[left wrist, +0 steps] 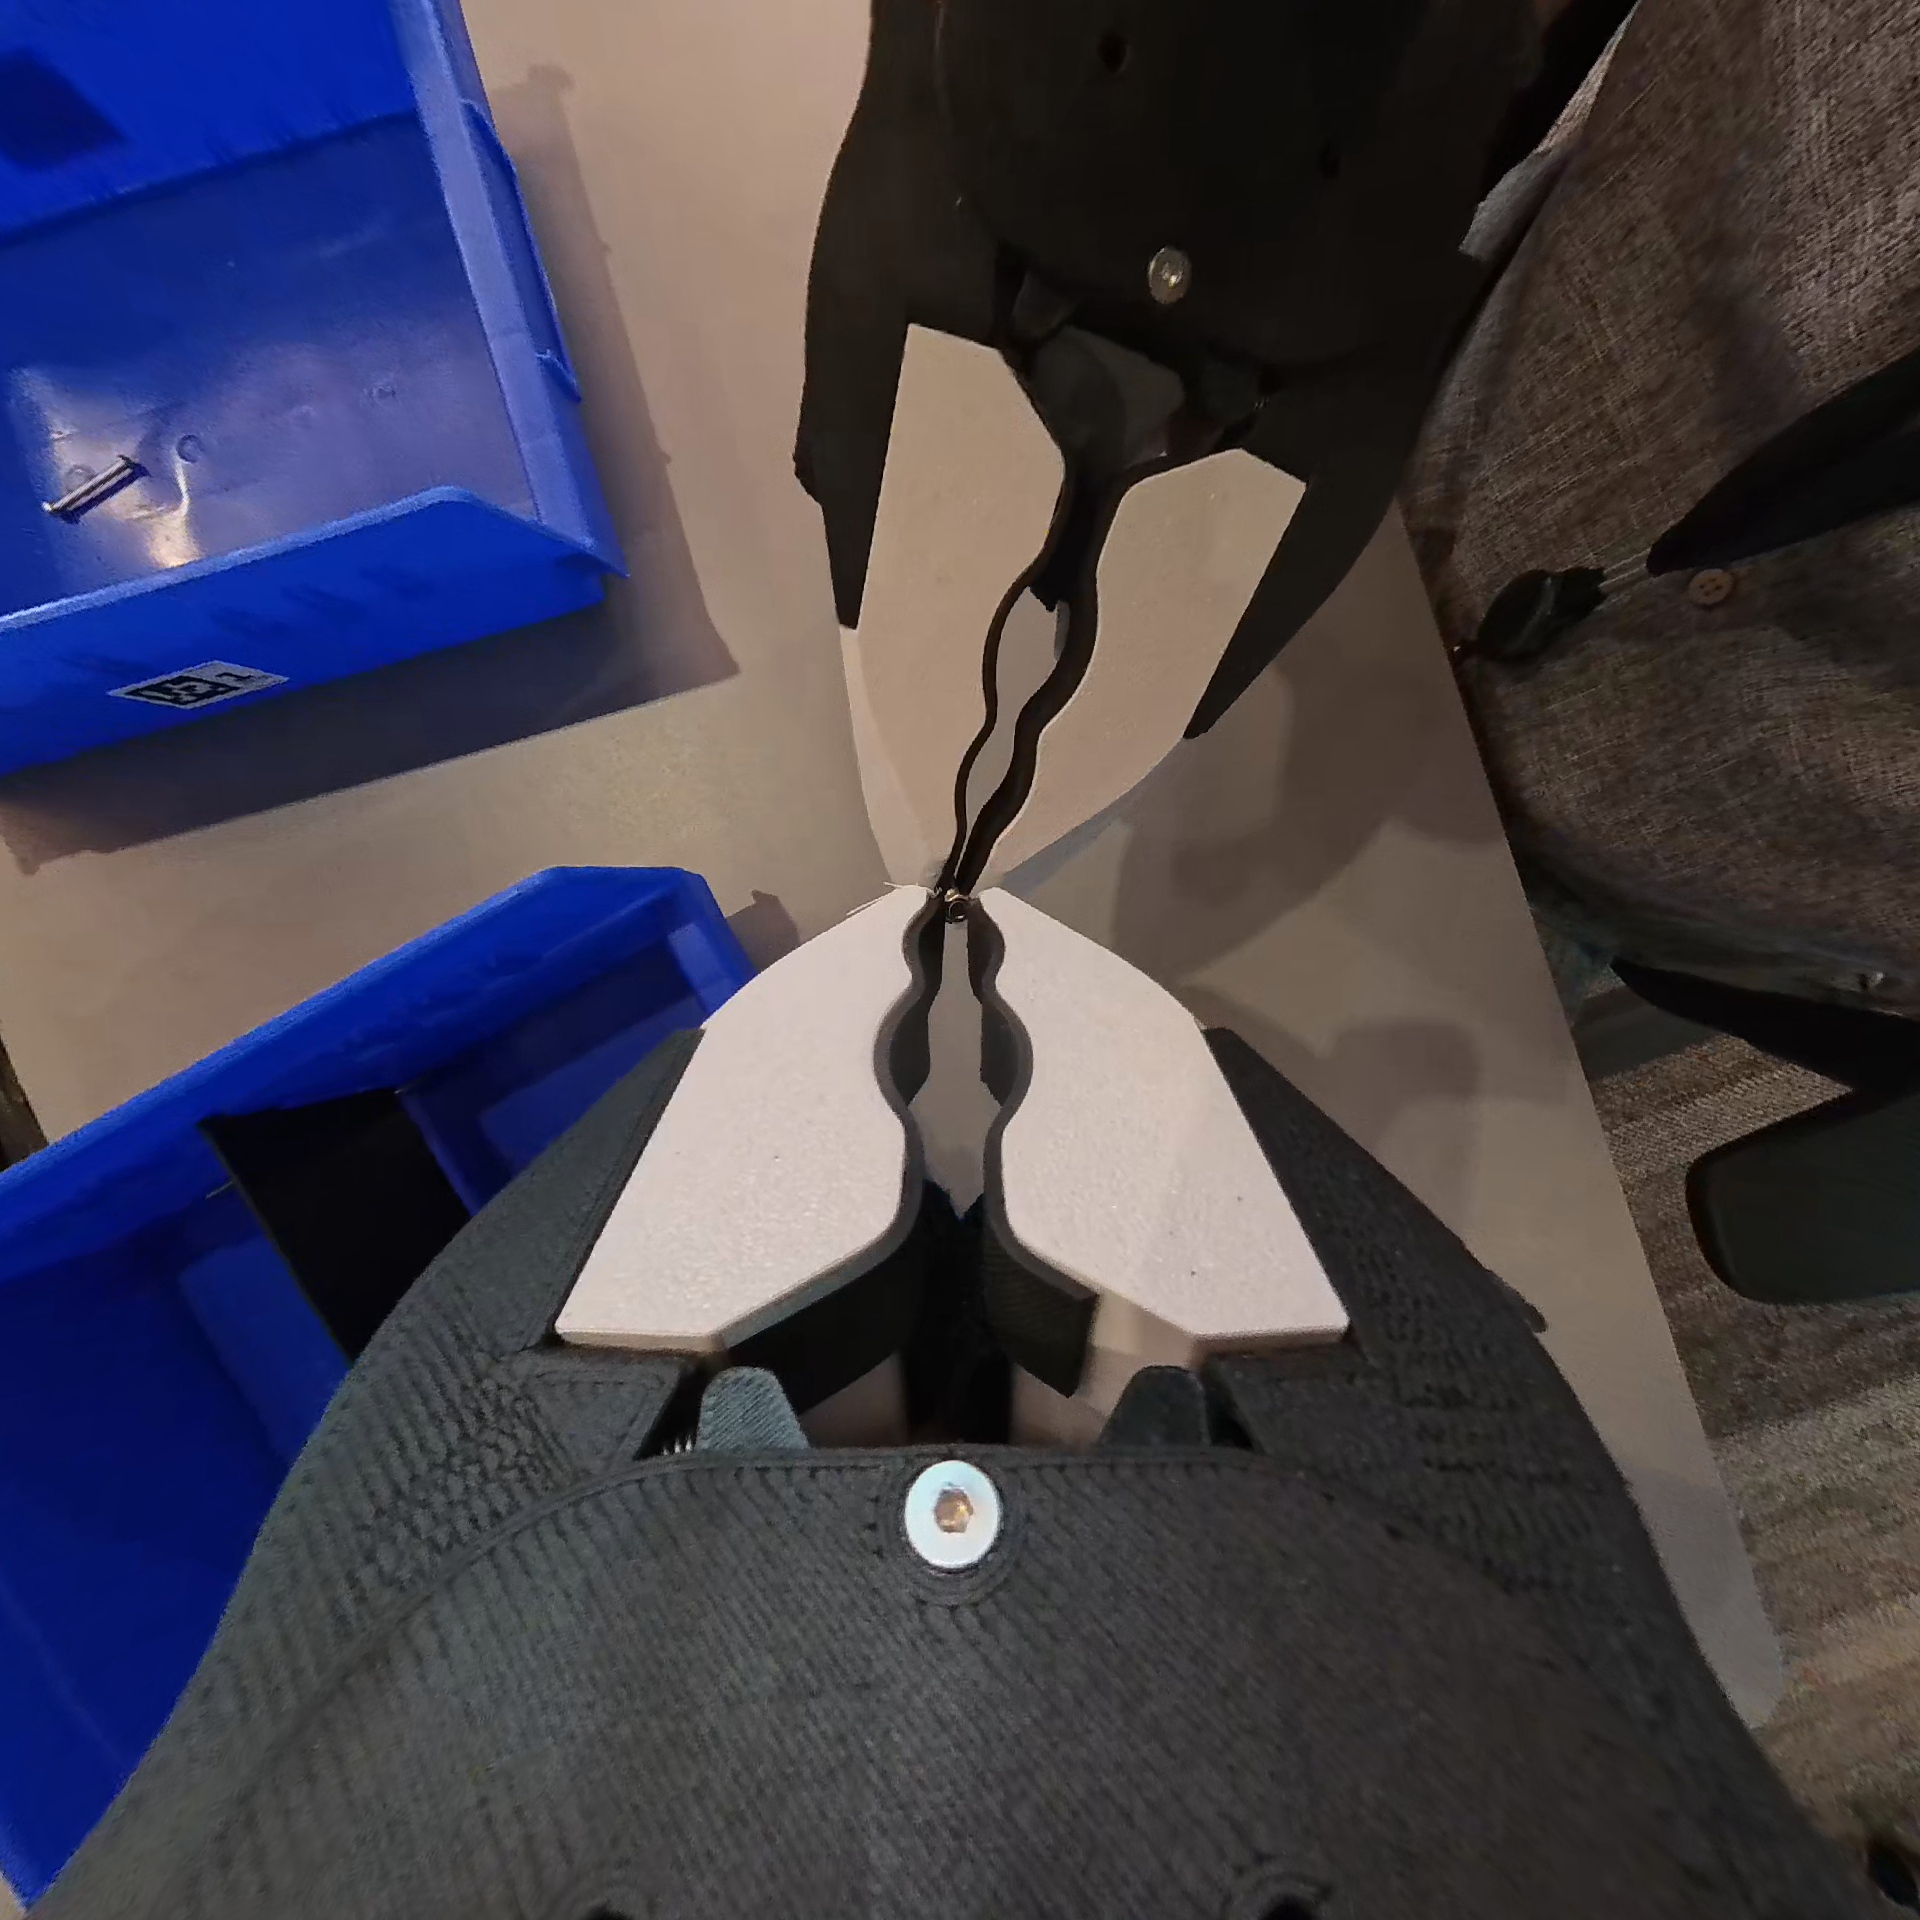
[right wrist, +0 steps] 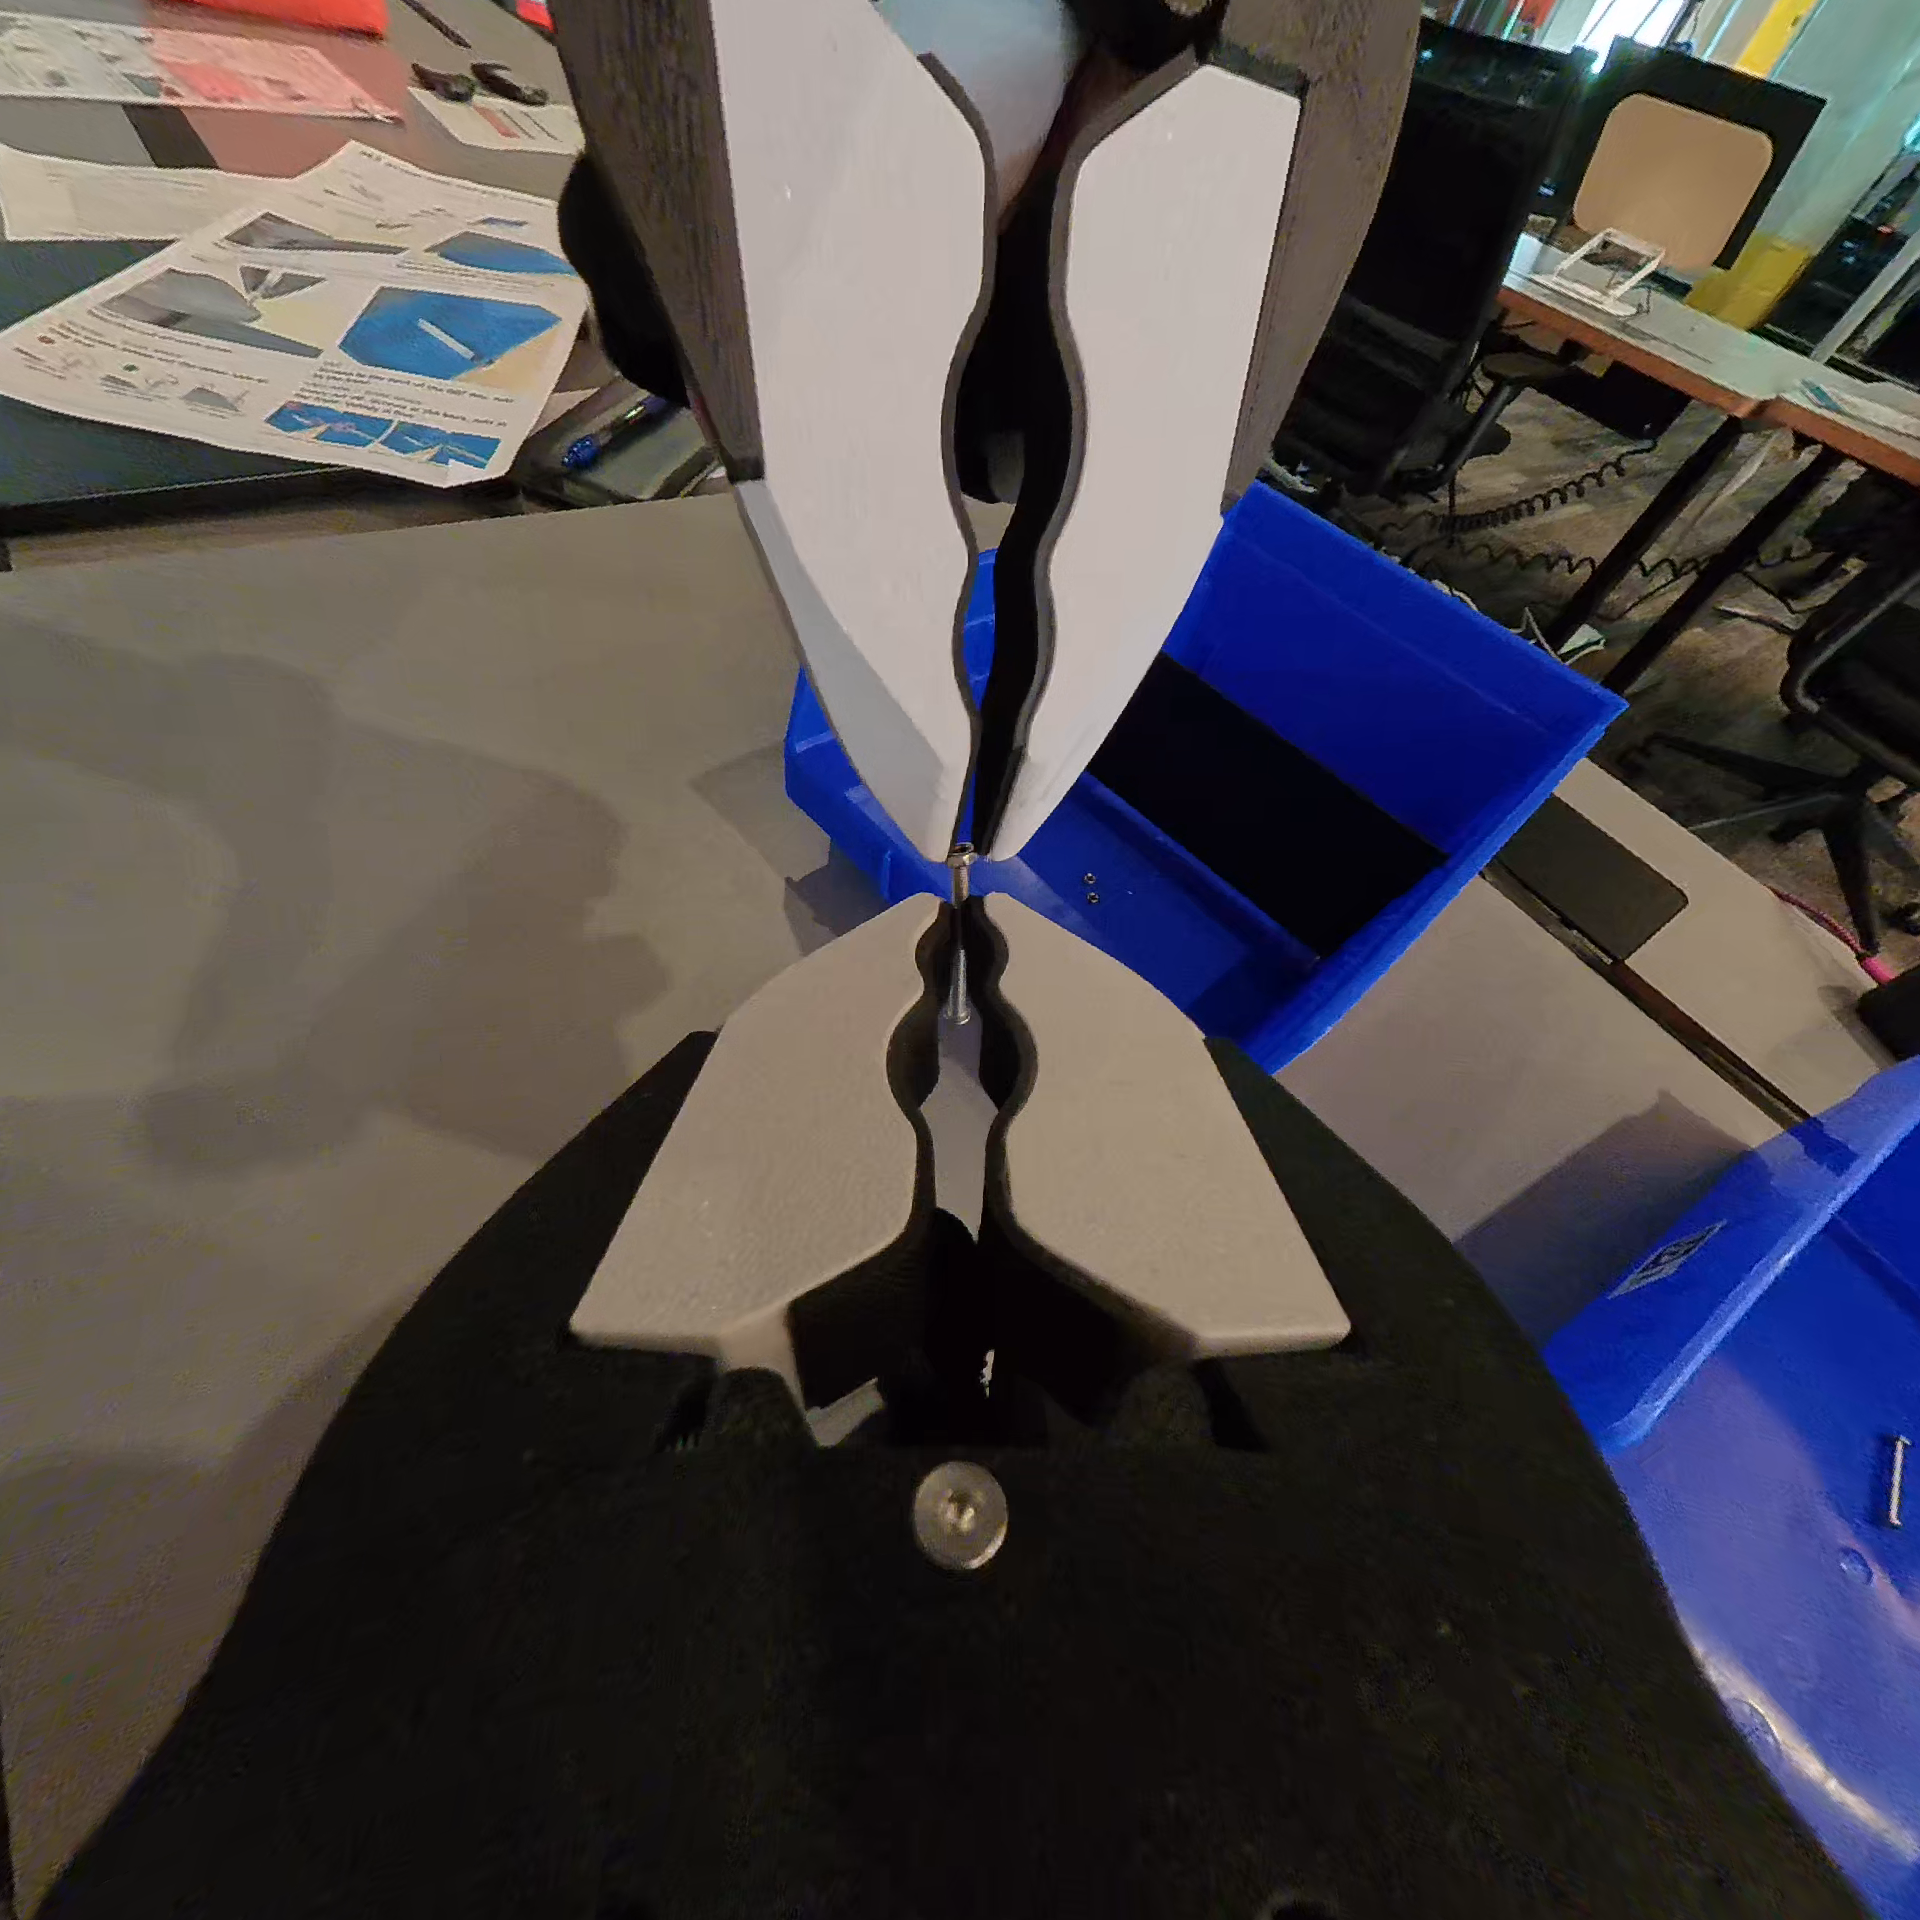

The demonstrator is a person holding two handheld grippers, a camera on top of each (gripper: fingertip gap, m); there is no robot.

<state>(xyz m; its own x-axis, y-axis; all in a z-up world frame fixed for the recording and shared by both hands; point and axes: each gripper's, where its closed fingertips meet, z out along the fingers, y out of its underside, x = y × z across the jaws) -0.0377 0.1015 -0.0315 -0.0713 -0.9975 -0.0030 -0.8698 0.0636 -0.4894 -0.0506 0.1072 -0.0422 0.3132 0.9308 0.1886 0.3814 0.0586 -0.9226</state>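
Your right gripper (right wrist: pixel 961 914) and left gripper (right wrist: pixel 977 847) met tip to tip, both pinching one small silver metal screw (right wrist: pixel 958 883). Its long axis ran along the line joining them, head at the left gripper, above the grey worktop (right wrist: pixel 416 831) beside the blue plastic bin (right wrist: pixel 1351 665).

Dim indoor light, soft shadows, perhaps overhead source, wide-angle edge distortion
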